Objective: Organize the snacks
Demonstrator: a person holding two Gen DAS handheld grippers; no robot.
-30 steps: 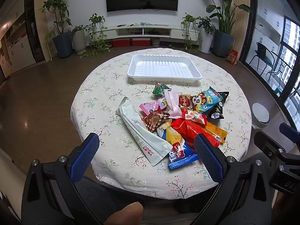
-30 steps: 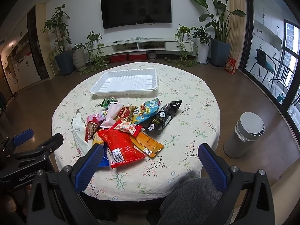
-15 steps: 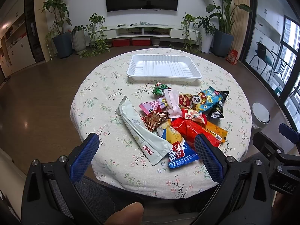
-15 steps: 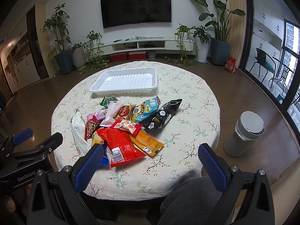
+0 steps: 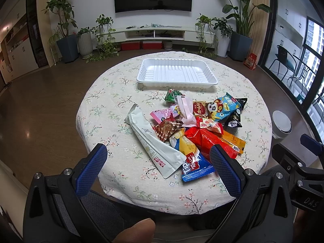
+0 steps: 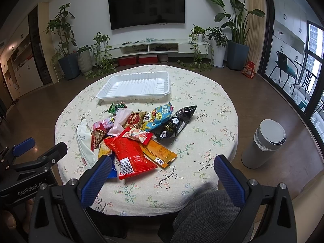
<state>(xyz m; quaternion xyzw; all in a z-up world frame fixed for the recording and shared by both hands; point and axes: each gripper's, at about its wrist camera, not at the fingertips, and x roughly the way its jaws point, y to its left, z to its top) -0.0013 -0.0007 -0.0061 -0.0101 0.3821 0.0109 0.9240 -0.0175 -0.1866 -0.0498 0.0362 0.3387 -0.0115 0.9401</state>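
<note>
A pile of snack packets (image 5: 194, 125) (image 6: 137, 133) lies in the middle of the round table, with a long white pouch (image 5: 154, 139) at its left and a red bag (image 6: 131, 158) at its front. An empty white tray (image 5: 176, 73) (image 6: 135, 86) sits beyond the pile at the far side. My left gripper (image 5: 159, 167) hovers open over the table's near edge, nothing between its blue pads. To its right, my right gripper (image 6: 162, 177) is open too, near the front edge, holding nothing.
The table (image 5: 113, 105) carries a floral cloth. A grey bin (image 6: 265, 143) stands on the floor at the right. Potted plants (image 5: 64, 26) and a low TV cabinet (image 5: 154, 34) line the far wall. A grey-clad knee (image 6: 204, 218) shows below the right gripper.
Nothing has visibly moved apart from a very slight drift of both views; both grippers stay open and the snacks lie as before.
</note>
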